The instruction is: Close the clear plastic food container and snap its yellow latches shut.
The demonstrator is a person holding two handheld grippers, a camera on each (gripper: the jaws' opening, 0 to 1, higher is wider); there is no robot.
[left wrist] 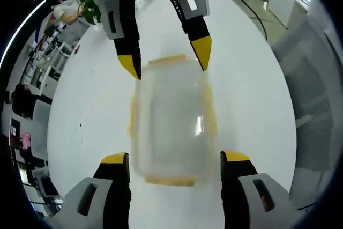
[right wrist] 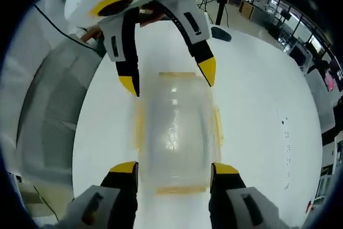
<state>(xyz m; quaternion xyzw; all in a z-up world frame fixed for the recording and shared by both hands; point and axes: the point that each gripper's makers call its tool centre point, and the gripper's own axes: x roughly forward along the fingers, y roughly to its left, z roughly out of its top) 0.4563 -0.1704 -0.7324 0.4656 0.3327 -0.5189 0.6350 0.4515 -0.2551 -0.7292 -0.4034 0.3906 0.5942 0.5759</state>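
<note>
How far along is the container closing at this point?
The lid looks seated on the clear container. Both grippers, left and right, straddle opposite ends with jaws open, touching nothing. Whether the yellow latches are snapped cannot be told; pressing them seems left.

Bright, even overhead light; glare on the white table; fisheye bending at edges

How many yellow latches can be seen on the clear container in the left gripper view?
4. Far end latch, near end latch, left side latch, right side latch of the clear container. None looks hidden.
</note>
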